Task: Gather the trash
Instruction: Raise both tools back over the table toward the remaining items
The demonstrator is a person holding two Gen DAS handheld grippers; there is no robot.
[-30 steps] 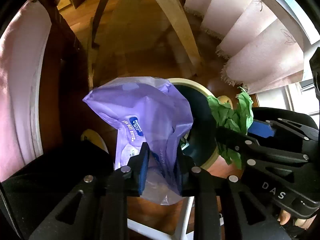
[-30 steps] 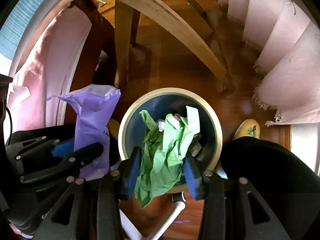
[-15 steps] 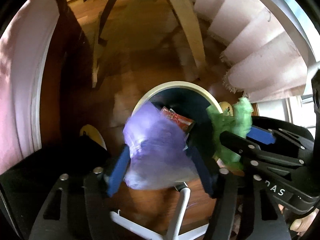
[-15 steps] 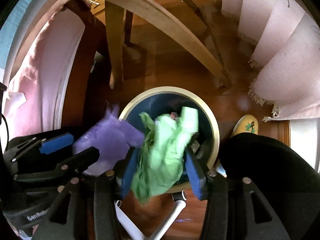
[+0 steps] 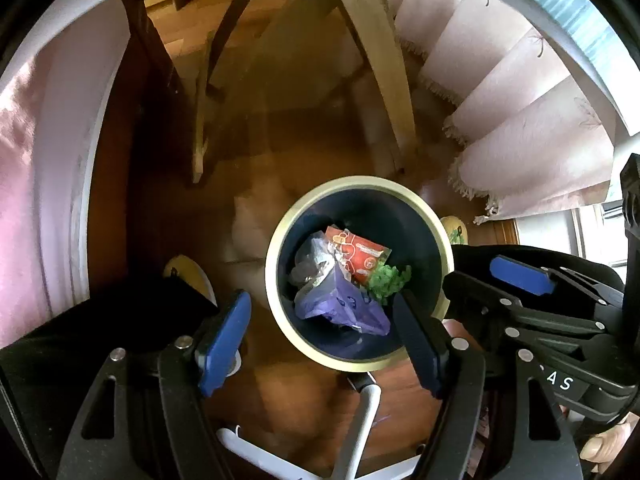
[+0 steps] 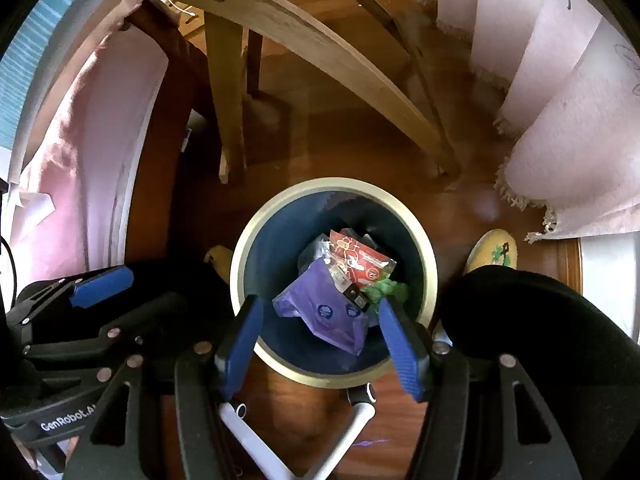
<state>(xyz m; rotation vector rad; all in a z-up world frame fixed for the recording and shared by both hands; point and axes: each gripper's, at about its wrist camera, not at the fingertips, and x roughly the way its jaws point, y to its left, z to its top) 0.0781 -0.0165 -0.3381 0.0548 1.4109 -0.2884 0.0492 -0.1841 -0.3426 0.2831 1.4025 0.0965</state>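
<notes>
Both grippers, left gripper and right gripper, hang directly above the bin, fingers opening and empty; purple bag lies below inside.

I'm seeing the green paper mostly hiding under the red packet. Print on the purple bag is reading too small. The bin floor is staying covered by trash.

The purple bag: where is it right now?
In both wrist views the purple bag lies inside the round bin, below the red wrapper and left of the green paper.
</notes>
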